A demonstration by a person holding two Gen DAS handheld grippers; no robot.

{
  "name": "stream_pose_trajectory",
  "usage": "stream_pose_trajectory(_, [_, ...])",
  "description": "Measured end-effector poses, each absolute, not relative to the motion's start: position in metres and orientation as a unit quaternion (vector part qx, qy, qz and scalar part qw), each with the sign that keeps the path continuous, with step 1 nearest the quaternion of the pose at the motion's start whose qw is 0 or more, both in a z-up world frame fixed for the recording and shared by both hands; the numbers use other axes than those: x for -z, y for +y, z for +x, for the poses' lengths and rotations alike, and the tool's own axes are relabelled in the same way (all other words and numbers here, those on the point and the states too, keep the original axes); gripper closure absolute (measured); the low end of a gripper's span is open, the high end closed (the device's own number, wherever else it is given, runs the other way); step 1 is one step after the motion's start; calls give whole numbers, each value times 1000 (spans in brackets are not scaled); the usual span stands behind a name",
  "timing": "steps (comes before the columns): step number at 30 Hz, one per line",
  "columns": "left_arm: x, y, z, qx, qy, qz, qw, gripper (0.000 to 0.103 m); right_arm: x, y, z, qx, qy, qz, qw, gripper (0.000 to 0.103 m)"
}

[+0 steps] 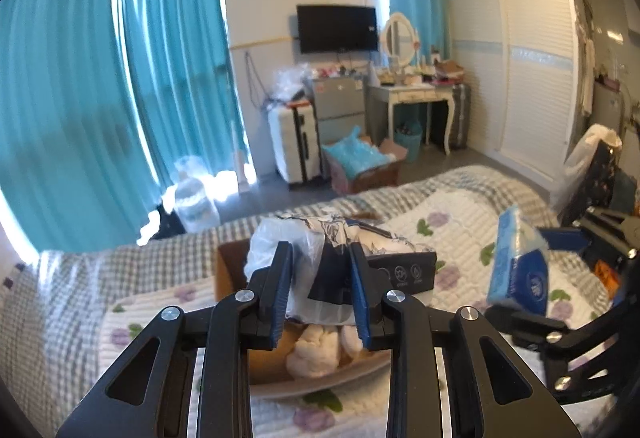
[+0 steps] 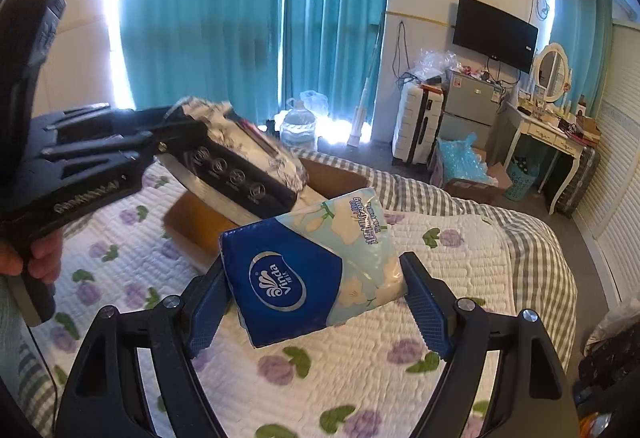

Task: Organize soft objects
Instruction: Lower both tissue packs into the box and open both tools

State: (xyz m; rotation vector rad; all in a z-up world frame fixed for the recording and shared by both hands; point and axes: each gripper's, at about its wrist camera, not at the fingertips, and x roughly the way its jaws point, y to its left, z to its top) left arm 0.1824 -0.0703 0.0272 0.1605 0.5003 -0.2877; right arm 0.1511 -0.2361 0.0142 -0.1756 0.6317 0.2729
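Note:
My left gripper (image 1: 320,270) is shut on a plastic-wrapped black-and-white pack (image 1: 316,258) and holds it above a brown cardboard box (image 1: 232,270) on the bed. White plush items (image 1: 316,352) lie inside the box. My right gripper (image 2: 316,294) is shut on a blue Vinda tissue pack (image 2: 312,270) and holds it in the air above the quilt. The tissue pack also shows at the right of the left wrist view (image 1: 520,266). The left gripper with its pack (image 2: 240,162) shows at the left of the right wrist view, over the box (image 2: 200,226).
The bed carries a white quilt with purple flowers (image 2: 360,378) over a grey checked sheet (image 1: 80,278). Beyond it stand a water jug (image 2: 298,126), suitcase (image 1: 294,142), small fridge (image 2: 472,106), dressing table (image 1: 412,98), wardrobe (image 1: 520,78) and teal curtains (image 1: 80,78).

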Motion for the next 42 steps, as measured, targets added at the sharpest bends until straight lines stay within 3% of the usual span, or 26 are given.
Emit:
stream_pose_trajectory(9, [56,-50,232,126,314,79,938,74,27,-238,203,-139,343,-87,925,23])
stream_pose_trajectory(14, [69,-48,223,116,318,93,936,64,36,-232,210,-142,353,-86,921,23])
stream_pose_trajectory(17, [67,-40,222,100,333,81,934,48,32,-228,209,-143,351,-89,921,23])
stream_pose_trajectory(21, [55,-29,212,95,322,70,939,40,18,-223,206,-141,341,-97,924,23])
stream_pose_trajectory(24, [38,-25,201,85,304,71,946,26,9,-219,213,-148,338,-94,925,23])
stream_pose_trajectory(35, [16,-2,195,59,268,57,960,24,40,-192,277,-157,374,-55,912,21])
stream_pose_trajectory(42, [27,0,201,62,276,48,958,24,55,-202,285,-132,351,-20,927,5])
